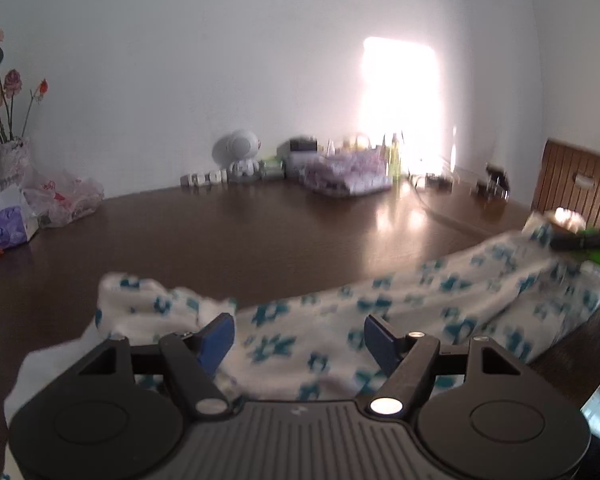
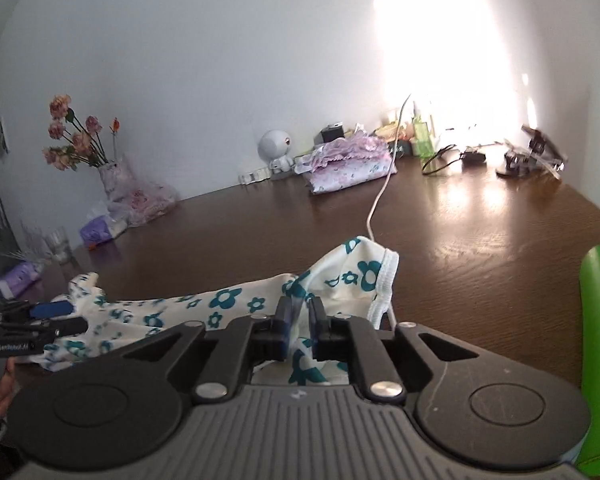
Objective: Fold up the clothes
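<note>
Floral garment (image 2: 236,300) is draped across the near table (image 2: 460,240) edge. Right gripper (image 2: 299,322) is clamped on its hemmed right end; left gripper (image 1: 298,338) is spread wide over the left end. Fabric judged light, limp; hems are best pinched.

The left tool (image 1: 298,334) is matte black plastic with a ribbed grey panel at its centre, stamped with a small pale mark. Two round, disc-shaped housings flank the panel, each with a shallow circular recess. Angular black linkage arms pivot on shiny silver screw heads, and its fingertips (image 1: 220,334) wear blue pads. The right tool (image 2: 300,318) has the same build: ribbed grey panel, twin black discs, silver pivot screws, dark blue pads on short black fingers. Fine scratches mark its right disc housing.
</note>
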`<state>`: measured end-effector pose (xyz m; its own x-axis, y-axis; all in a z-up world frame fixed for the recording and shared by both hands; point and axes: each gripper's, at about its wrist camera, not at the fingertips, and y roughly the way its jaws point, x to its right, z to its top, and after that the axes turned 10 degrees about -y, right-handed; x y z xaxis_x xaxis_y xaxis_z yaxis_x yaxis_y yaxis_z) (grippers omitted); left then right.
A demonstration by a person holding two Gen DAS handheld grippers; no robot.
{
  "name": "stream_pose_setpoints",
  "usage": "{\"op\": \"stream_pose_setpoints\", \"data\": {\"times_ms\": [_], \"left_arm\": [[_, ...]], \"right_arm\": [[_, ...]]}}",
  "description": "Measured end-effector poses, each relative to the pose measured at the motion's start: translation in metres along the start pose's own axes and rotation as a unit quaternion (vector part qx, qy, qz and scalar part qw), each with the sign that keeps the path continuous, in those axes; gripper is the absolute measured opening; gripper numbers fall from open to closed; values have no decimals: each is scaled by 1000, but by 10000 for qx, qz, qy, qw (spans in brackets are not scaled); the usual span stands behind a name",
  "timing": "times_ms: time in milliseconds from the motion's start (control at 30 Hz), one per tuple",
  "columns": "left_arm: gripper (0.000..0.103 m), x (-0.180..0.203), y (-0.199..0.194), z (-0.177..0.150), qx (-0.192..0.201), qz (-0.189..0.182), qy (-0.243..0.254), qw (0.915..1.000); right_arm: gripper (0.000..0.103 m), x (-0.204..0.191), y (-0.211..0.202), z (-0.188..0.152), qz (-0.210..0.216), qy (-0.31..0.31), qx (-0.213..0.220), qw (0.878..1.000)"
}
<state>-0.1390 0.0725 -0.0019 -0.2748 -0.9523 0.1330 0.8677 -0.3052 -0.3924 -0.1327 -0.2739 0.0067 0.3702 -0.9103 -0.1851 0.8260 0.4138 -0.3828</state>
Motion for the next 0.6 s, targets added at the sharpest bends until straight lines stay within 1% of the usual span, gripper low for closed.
{"op": "stream_pose_setpoints", "data": {"times_ms": [33,67,100,133,167,200,267,333,400,467,533,600], "left_arm": [[75,9,-2,5,103,-270,49,9996],[81,17,-4,11,206,-539,98,9983],[83,26,-7,16,308,-808,147,9961],[84,39,-4,18,327,-1048,379,9932],[84,57,4,16,253,-1256,811,9884],[84,72,13,14,171,-1361,1176,9835],[82,99,33,7,-10,-1350,1760,9751],[82,112,50,2,-291,-1432,2114,9664],[66,114,60,-1,-573,-1517,2276,9602],[24,109,63,-1,-756,-1543,2323,9573],[12,102,60,-2,-819,-1445,2425,9558],[8,95,55,-4,-873,-1353,2547,9535]], "right_arm": [[27,1,0,-1,78,71,-5,9999],[31,2,1,-3,157,141,-9,9998],[31,1,3,-5,206,151,-46,9997],[31,-2,6,-7,238,130,-95,9996],[31,-6,10,-9,243,93,-149,9995],[31,-9,12,-10,193,11,-203,9996],[30,-15,17,-11,47,-194,-306,9993],[28,-17,19,-13,-19,-271,-372,9989],[27,-18,21,-16,-78,-355,-403,9985],[27,-16,21,-17,-64,-334,-398,9986],[27,-16,22,-18,-67,-326,-383,9987],[27,-17,22,-18,-85,-336,-374,9987]]}}
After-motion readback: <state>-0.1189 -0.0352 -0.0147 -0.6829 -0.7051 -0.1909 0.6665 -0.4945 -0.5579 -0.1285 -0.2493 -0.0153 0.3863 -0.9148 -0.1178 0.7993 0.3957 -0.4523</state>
